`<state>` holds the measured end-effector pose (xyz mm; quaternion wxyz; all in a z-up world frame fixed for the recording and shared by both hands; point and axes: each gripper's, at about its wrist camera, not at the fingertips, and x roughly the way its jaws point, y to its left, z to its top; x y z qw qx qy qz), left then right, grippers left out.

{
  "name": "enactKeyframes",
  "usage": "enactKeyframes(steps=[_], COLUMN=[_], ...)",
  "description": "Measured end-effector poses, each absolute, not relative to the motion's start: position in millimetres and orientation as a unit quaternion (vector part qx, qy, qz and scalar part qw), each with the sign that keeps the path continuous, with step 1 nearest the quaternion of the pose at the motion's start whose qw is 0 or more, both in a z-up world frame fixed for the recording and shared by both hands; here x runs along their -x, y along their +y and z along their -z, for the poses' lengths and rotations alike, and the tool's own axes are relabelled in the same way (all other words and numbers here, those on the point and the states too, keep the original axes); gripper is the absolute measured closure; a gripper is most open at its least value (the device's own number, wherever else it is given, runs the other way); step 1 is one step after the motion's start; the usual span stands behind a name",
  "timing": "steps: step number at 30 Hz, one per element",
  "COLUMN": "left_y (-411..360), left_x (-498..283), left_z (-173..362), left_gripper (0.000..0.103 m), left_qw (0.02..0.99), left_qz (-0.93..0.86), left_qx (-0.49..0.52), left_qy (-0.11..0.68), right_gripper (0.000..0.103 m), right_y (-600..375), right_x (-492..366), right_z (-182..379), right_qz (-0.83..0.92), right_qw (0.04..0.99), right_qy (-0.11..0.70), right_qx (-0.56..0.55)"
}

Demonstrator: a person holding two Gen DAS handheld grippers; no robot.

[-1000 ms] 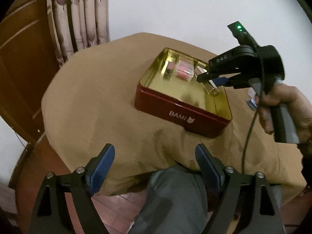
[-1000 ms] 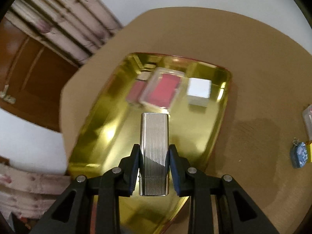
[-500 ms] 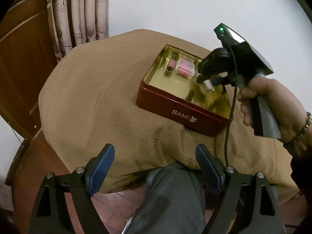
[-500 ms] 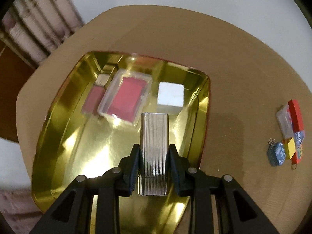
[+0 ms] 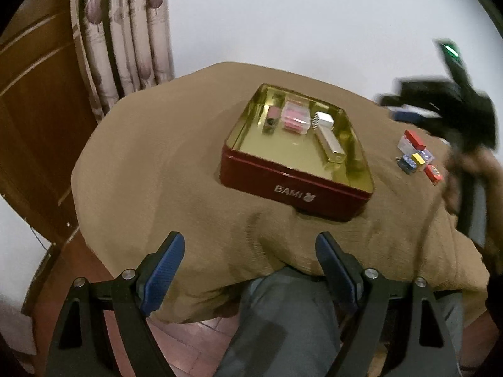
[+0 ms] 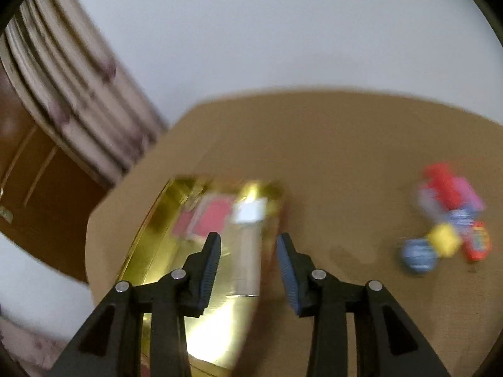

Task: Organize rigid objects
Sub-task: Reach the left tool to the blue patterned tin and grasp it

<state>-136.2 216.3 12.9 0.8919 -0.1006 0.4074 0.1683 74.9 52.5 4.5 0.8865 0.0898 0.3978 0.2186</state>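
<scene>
Four items sit in the red tin (image 5: 292,185) on the counter (image 5: 163,157) in the left wrist view: silver case (image 5: 330,141) by its right wall; left gripper (image 5: 251,267) spread, empty. Right wrist view, blurred: right gripper (image 6: 248,260) spread, empty, above the tin's right edge; small coloured pieces (image 6: 446,232) well right.

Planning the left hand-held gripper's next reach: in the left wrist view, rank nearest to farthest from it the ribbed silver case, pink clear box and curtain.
1. Ribbed silver case, right side of the red tin.
2. Pink clear box, tin's far end.
3. Curtain, far left, beyond the table.
</scene>
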Motion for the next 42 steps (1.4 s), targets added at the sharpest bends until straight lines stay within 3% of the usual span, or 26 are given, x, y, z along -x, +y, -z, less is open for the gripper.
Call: enactKeyframes(steps=[4, 9, 14, 21, 26, 31, 42], left_y=[191, 137, 95, 54, 55, 72, 76], left_x=[133, 105, 42, -59, -116, -145, -185], left_z=[-25, -47, -51, -20, 2, 22, 48], left_gripper=[0.021, 0.016, 0.011, 0.011, 0.011, 0.016, 0.016], left_qw=[0.905, 0.92, 0.923, 0.905, 0.88, 0.839, 0.804], left_qz=[-0.118, -0.024, 0.036, -0.004, -0.038, -0.065, -0.089], left_qx=[0.073, 0.027, 0.018, -0.007, 0.051, 0.151, 0.181], left_qy=[0.402, 0.391, 0.383, 0.425, 0.471, 0.519, 0.56], right_gripper=[0.065, 0.065, 0.065, 0.065, 0.06, 0.053, 0.049], right_y=[-47, -153, -215, -220, -233, -247, -267], right_x=[-63, -65, -62, -60, -44, -46, -42], right_z=[8, 48, 81, 84, 79, 77, 69], right_qz=[-0.117, 0.019, 0.065, 0.033, -0.006, -0.025, -0.047], right_qw=[0.922, 0.928, 0.917, 0.92, 0.924, 0.925, 0.924], right_qy=[0.361, 0.372, 0.389, 0.38, 0.367, 0.357, 0.352], right_qx=[-0.07, -0.023, -0.062, -0.091, -0.11, -0.126, -0.139])
